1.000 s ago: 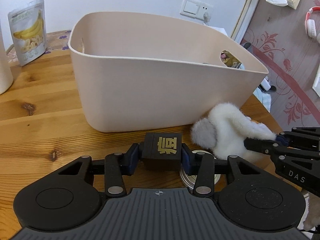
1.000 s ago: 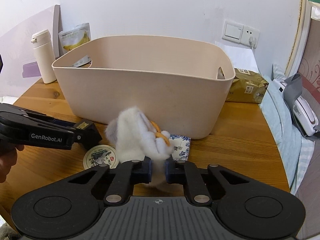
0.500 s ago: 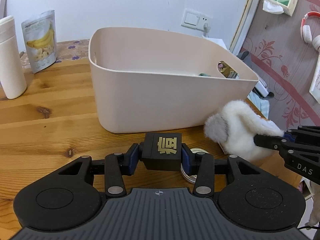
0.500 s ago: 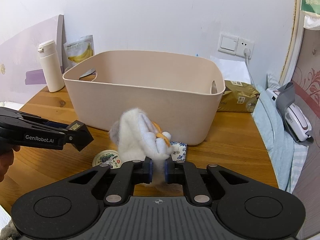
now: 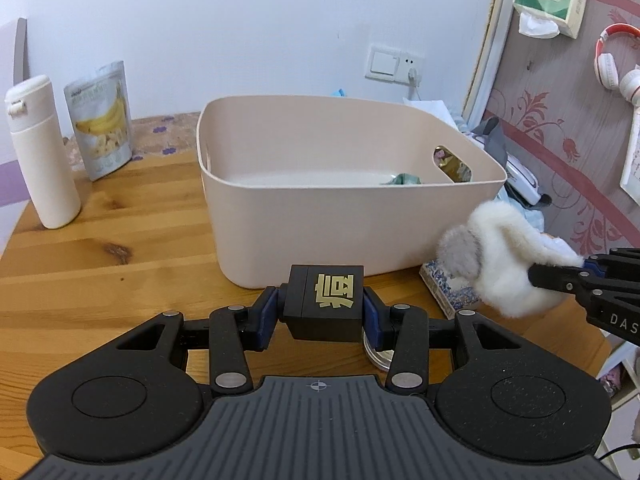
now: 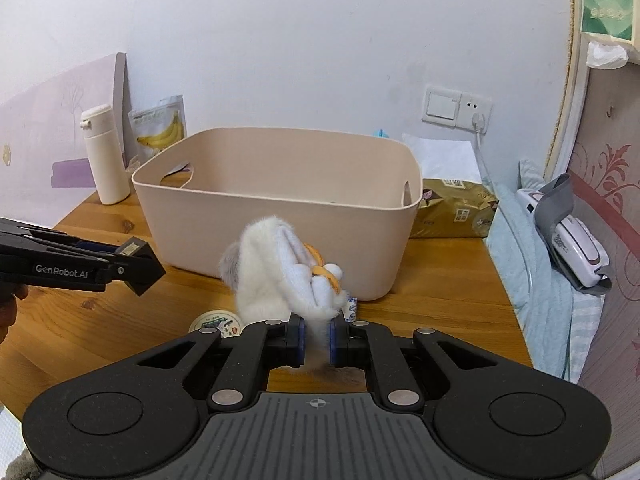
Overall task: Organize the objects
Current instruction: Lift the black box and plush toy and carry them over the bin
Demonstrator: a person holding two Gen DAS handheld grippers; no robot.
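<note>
Fingers of the left gripper [image 5: 324,316] are clamped on a small black box [image 5: 326,302] with a gold character on its face, holding it above the wooden table [image 5: 120,264], just in front of the near wall of the beige plastic bin [image 5: 344,184]. Over on the right, the right gripper [image 6: 316,338] pinches the lower end of a fluffy white plush toy [image 6: 276,268] with a grey ear and an orange patch, lifted off the table and hanging in front of the bin's near corner. Beneath the two grippers, a round tin [image 6: 218,323] with a printed lid lies flat on the wood, and a blue-and-white patterned packet [image 5: 450,286] lies just beside the bin's base, partly hidden behind the plush. Inside the bin, something green and crumpled [image 5: 406,179] sits near the right-hand handle cutout. Behind the bin to the left stand a white flask [image 5: 42,152] and a banana chip pouch [image 5: 102,124], close together near the table's far edge. A gold-coloured package [image 6: 454,208] lies against the bin's right side. On the wall behind, a white switch and socket plate [image 6: 456,110] has a cable plugged in.
</note>
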